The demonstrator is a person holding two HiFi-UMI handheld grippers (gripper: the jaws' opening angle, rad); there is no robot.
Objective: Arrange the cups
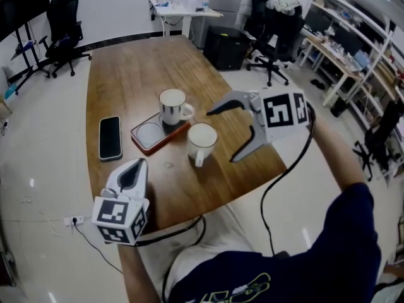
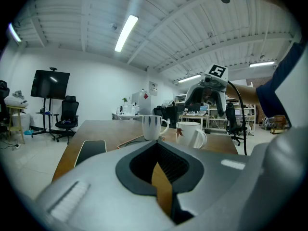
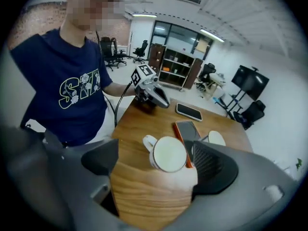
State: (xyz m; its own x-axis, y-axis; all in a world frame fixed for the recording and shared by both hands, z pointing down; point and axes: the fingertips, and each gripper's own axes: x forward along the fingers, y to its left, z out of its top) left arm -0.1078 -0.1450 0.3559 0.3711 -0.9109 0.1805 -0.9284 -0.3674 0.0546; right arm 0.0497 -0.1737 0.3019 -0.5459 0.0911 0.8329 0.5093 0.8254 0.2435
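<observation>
Cups: two, far cup [image 1: 174, 106] on the one tray [image 1: 147, 136], near cup [image 1: 202, 142] beside.

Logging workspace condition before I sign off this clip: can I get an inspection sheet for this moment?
Surface: wooden table, no spills seen.
Job's things: rear cup stands upright on the orange-rimmed pad. The white mug stands upright on the wood beside the pad, handle towards the person.
Clutter: black phone lies flat, left of the pad.
Grippers: left gripper is shut and empty at the table's near edge. The right gripper is open, raised beside the white mug and holding nothing.
Cables: a black cable trails from the right gripper off the table. Another runs from the left gripper.
Surroundings: office chairs, shelving.
</observation>
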